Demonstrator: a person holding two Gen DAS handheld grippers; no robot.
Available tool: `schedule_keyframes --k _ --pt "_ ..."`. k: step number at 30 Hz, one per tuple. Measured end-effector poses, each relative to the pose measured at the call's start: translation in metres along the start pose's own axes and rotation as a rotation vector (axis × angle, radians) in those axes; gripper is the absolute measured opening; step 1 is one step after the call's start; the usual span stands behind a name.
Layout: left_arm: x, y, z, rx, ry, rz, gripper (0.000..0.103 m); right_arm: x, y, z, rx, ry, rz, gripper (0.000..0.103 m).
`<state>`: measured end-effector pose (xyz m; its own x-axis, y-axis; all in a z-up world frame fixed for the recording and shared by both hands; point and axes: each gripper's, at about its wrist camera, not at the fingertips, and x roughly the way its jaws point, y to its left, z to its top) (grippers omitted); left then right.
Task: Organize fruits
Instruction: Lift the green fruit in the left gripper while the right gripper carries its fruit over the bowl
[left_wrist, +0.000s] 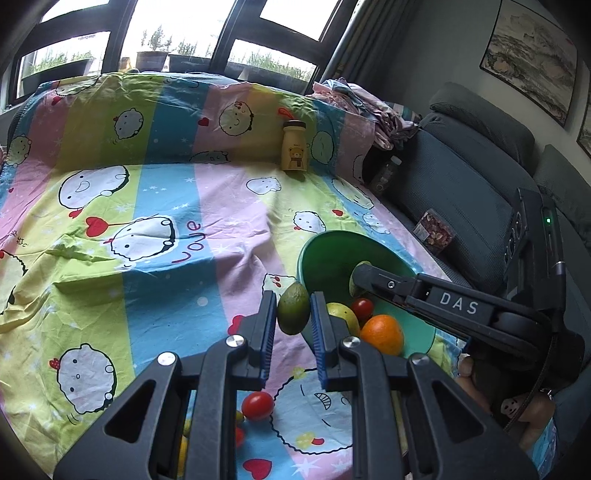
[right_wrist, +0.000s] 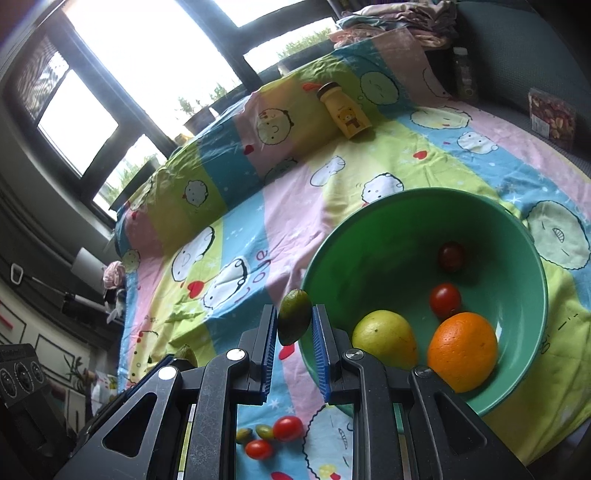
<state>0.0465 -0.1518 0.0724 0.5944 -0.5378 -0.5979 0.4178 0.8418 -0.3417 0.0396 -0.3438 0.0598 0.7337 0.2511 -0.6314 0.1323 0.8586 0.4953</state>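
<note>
My left gripper is shut on a small green oval fruit, held just left of the green bowl. My right gripper is shut on another small green fruit, close by the bowl's near-left rim. In the left wrist view the right gripper reaches over the bowl from the right. Inside the bowl lie an orange, a yellow-green fruit and two cherry tomatoes. Loose cherry tomatoes and small green fruits lie on the cloth below the grippers.
A colourful cartoon bedsheet covers the surface. A yellow bear bottle stands at the back. A snack box and a dark bottle sit on the grey sofa to the right. Windows are behind.
</note>
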Motion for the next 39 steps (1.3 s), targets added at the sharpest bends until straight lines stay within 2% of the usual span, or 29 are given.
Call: schedule_keyframes --k 9,13,18,25,39 --pt "0.02 -0.029 0.01 0.04 0.016 -0.048 0.018 -0.01 -0.03 0.008 0.066 -0.036 -0.026 0.021" --pt "0.032 -0.042 0.011 0.064 0.036 -0.067 0.018 -0.011 -0.044 0.011 0.107 -0.031 0.015 0.021" --pt "0.05 -0.056 0.01 0.09 0.068 -0.088 0.018 -0.016 -0.057 0.013 0.144 -0.056 -0.057 0.021" --pt "0.069 -0.069 0.008 0.103 0.109 -0.11 0.018 -0.019 -0.082 0.015 0.204 -0.063 -0.1 0.021" --pt "0.097 -0.081 -0.001 0.115 0.181 -0.12 0.018 -0.014 -0.099 0.015 0.247 -0.039 -0.135 0.021"
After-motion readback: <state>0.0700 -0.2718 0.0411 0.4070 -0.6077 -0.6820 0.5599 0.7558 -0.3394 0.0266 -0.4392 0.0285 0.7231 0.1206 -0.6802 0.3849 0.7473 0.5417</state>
